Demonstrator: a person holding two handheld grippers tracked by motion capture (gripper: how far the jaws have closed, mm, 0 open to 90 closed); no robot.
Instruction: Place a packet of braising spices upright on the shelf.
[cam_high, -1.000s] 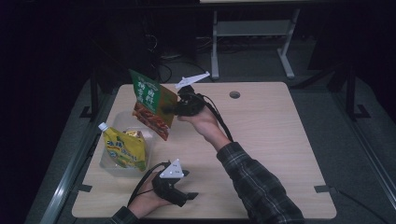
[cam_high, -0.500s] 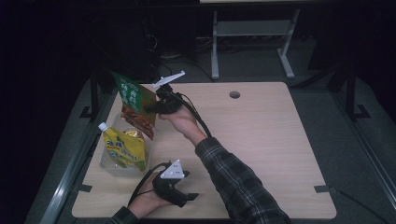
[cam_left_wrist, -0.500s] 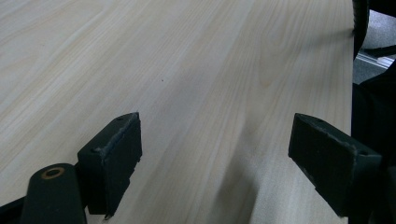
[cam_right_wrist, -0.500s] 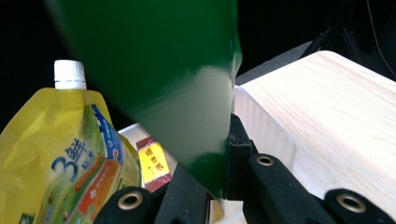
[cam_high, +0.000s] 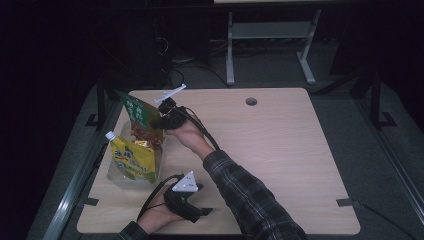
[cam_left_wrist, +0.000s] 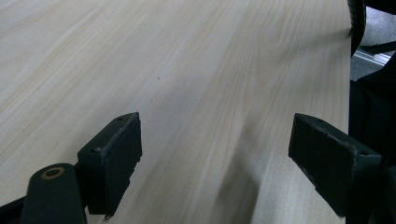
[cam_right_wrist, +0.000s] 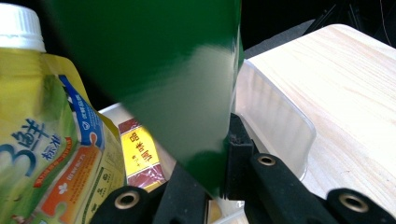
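Green snack bag (cam_high: 139, 116) is pinched by the right gripper (cam_high: 161, 120) at its edge, long axis tilted, hanging above the clear bin (cam_right_wrist: 275, 122) at nine o'clock on the tabletop (cam_high: 280, 150), beside the yellow pouch (cam_high: 131, 159). Left gripper (cam_left_wrist: 219, 158) rests at six o'clock, jaws wide, holding nothing.

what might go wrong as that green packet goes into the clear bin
1. The right hand-held gripper pinches only one edge of the green snack packet, so the packet could swing or slip as it comes down.
2. The clear plastic bin already holds the yellow spouted pouch, standing upright; the packet may knock it over or catch on the rim.
3. The left hand-held gripper rests open on the table, away from the bin, so nothing steadies it.
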